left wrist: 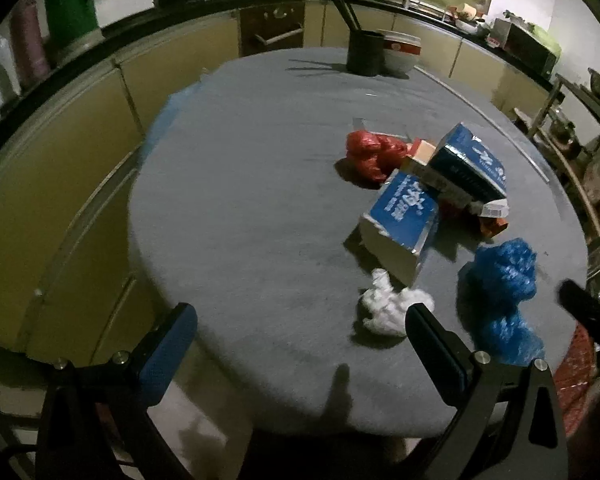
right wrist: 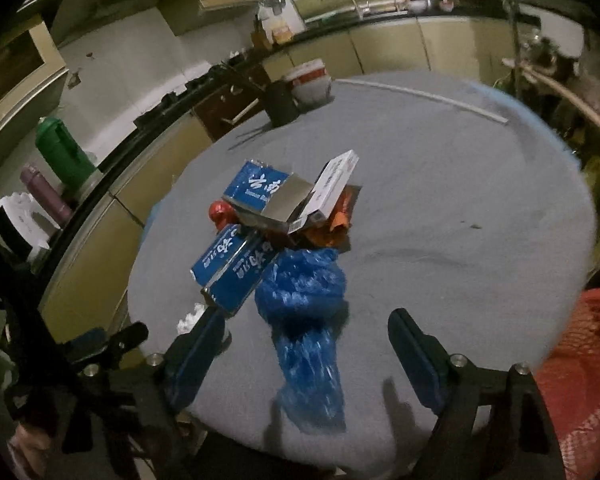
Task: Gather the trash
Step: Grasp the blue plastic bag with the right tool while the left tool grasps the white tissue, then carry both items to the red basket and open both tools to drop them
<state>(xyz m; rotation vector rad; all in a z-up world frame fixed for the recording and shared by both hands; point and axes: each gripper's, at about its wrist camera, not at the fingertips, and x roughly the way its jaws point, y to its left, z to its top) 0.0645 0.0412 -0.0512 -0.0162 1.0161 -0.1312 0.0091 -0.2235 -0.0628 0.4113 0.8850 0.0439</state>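
Trash lies on a round grey table (left wrist: 260,200). There are two blue cartons (left wrist: 400,216) (left wrist: 466,160), a red plastic bag (left wrist: 370,154), a crumpled white tissue (left wrist: 388,306) and a crumpled blue plastic bag (left wrist: 504,292). My left gripper (left wrist: 300,326) is open and empty above the table's near edge, left of the tissue. In the right wrist view, my right gripper (right wrist: 308,336) is open with the blue bag (right wrist: 306,320) lying between its fingers, not clamped. The cartons (right wrist: 236,264) lie just beyond it.
A black chopstick holder (left wrist: 366,52) and a white bowl (left wrist: 400,50) stand at the table's far side. A red mesh basket (right wrist: 580,368) sits at the near right of the table. Kitchen cabinets and a counter ring the room.
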